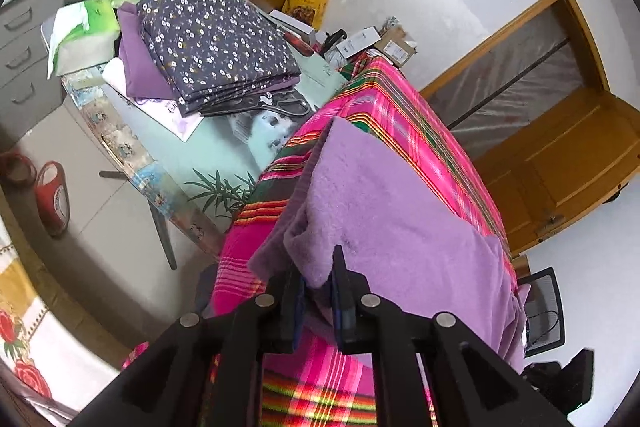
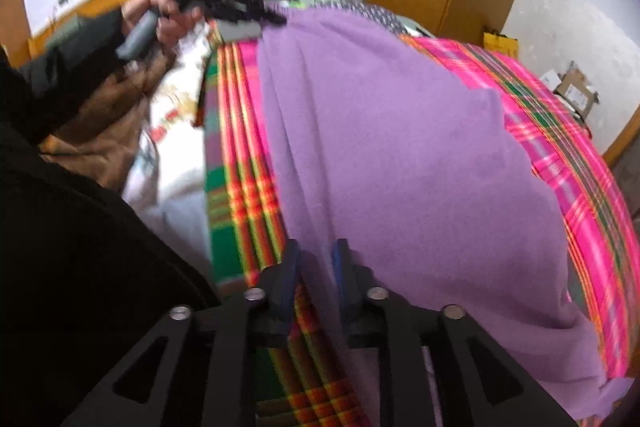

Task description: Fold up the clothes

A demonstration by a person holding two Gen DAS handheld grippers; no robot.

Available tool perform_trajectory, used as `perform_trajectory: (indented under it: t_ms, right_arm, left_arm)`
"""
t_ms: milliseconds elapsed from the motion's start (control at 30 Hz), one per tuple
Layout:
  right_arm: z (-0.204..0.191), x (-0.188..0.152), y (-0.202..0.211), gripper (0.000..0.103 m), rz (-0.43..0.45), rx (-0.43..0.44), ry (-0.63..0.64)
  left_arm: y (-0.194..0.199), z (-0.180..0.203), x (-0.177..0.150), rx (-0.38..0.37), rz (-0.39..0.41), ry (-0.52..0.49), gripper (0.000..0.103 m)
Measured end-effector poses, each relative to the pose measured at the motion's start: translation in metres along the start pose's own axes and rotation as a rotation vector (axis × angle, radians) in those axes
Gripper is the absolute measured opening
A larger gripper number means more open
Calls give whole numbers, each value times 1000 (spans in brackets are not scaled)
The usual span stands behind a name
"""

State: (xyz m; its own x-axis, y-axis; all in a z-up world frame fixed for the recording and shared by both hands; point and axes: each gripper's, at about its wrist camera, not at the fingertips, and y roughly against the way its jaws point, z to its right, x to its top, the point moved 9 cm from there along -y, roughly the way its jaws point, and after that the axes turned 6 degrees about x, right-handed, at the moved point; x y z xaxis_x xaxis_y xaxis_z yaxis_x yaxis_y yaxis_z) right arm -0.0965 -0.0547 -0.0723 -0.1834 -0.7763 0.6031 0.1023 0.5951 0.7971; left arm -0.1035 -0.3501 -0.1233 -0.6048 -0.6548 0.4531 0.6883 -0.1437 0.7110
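A purple fleece garment (image 1: 380, 207) lies spread over a pink plaid bedcover (image 1: 400, 99). My left gripper (image 1: 319, 259) sits at its near corner. A raised fold of the fleece fills the narrow gap between the two fingers and touches both. In the right wrist view the same garment (image 2: 400, 147) covers the plaid bedcover (image 2: 240, 147), with the left gripper (image 2: 276, 17) at its far corner in a person's hand (image 2: 168, 19). My right gripper (image 2: 317, 243) stands open at the near edge. The fleece edge runs loosely between its parted fingers.
A stack of folded clothes topped by dark floral fabric (image 1: 216, 43) rests on a glass table (image 1: 216, 155) beside the bed, with scissors (image 1: 280, 105) next to it. Red slippers (image 1: 52, 195) lie on the floor. A grey drawer cabinet (image 1: 20, 47) and a wooden door (image 1: 560, 155) stand beyond.
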Motion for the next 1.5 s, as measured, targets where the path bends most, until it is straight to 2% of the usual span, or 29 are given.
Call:
perform_trajectory:
  t_ms: [67,200,367,467,633,900,933,967,1000,1267,1400,1500]
  right_arm:
    - [2,10,8,25,63,41,-45]
    - [13,29,5,25,129,38,-120]
    - [12,42,-22,24,118,60,-128]
    - [5,47,-32,24,112,54,-81]
    - [-1,57,-39,24,107,-12,26]
    - [-19,59,-60,23,52,-137,267]
    - [-20,58,-62,19,44,-146,280]
    - [-19,58,-63,4,42,-151,282]
    - [-18,59,-64,3,44,-154,279]
    - [-24,63,-54,2,85,-84,250]
    - [-23,56,-63,3,50,-38,220]
    - [-26,59,-60,6,54,-30,225]
  left_arm:
    - [3,-1,-2,7,6,-1,14]
    - [8,2,-2,28,27,-7,14]
    - [8,6,5,48,33,-6,14]
    - [5,2,3,64,25,1,16]
    - [0,-1,1,74,17,19,16]
    - [3,5,7,77,26,12,16]
    - [3,6,7,78,25,12,16]
    - [3,6,7,78,24,13,16]
    - [4,6,7,77,23,13,16]
    - [10,7,11,52,28,-5,16]
    - [-2,-4,4,67,-17,16,16]
    - [4,-3,5,53,3,12,19]
